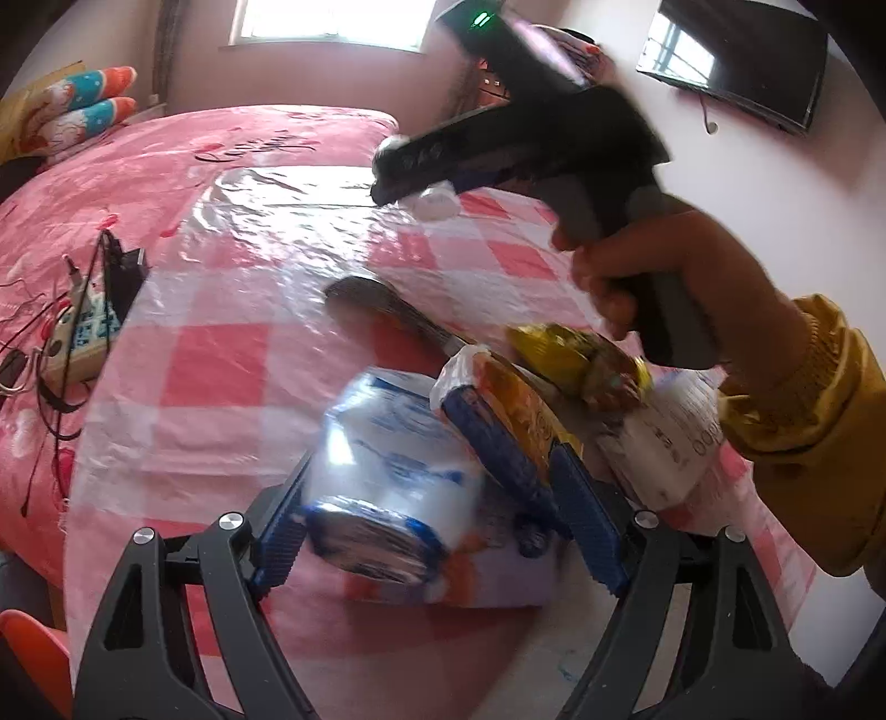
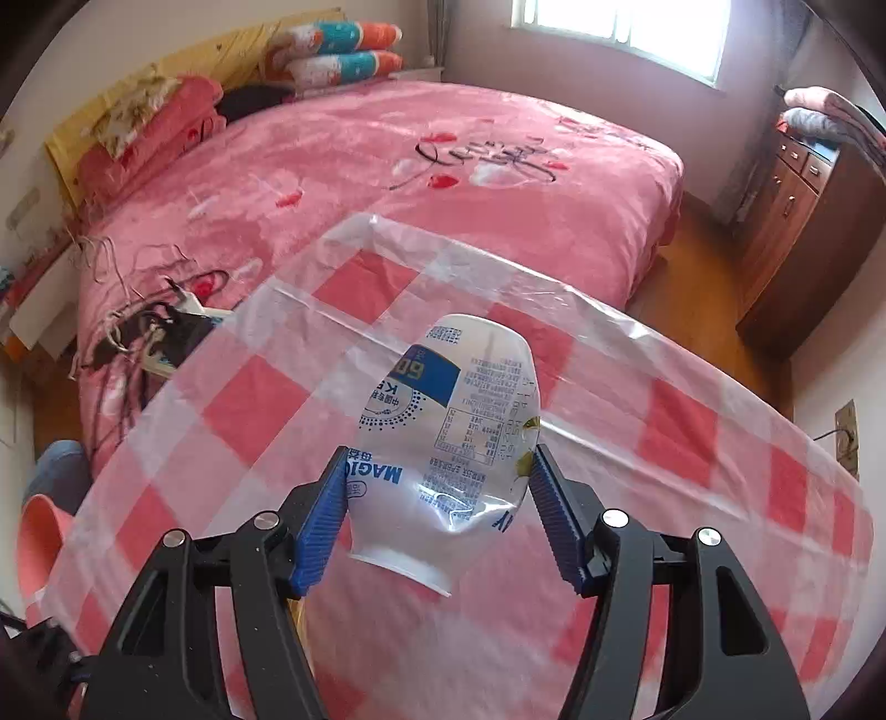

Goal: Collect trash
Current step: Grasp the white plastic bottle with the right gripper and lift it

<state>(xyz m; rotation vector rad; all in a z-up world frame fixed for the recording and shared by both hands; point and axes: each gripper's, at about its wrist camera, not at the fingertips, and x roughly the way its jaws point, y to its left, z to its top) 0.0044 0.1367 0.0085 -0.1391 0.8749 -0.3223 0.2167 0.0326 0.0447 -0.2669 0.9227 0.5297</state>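
My right gripper (image 2: 437,526) clamped the crushed yogurt cup (image 2: 454,437) — left gripper (image 1: 437,531) gaped around wrappers (image 1: 387,482) at six o'clock.

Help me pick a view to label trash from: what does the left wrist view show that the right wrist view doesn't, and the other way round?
Left wrist view only: the left gripper around a blue-and-white wrapper, an orange-and-blue packet, a yellow wrapper, a wall TV and the hand holding the right gripper.

Right wrist view only: the right gripper shut on a crushed white cup, plus a wooden dresser.

Both: the checked tablecloth, pink bed, pillows and window.
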